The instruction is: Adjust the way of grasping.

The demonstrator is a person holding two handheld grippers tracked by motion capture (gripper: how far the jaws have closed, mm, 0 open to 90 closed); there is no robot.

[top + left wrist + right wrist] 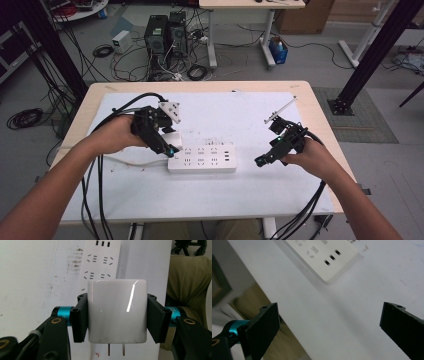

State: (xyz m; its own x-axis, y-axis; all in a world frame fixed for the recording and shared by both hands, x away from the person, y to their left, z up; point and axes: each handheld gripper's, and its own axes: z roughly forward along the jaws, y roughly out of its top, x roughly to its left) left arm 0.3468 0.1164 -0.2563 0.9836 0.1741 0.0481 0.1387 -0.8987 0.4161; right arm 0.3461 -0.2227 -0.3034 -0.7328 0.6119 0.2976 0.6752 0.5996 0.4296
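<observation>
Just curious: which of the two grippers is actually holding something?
The left gripper: its jaws clamp a white plug adapter. The right gripper stands open, nothing between its jaws.

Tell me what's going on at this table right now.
A person holds a gripper in each hand over a white-covered table. The left gripper is shut on a white plug adapter, its two prongs exposed, held near the left end of a white power strip lying on the table. It is not plugged in yet. The right gripper has its fingers wide open with nothing between them, waiting near the strip's right end.
</observation>
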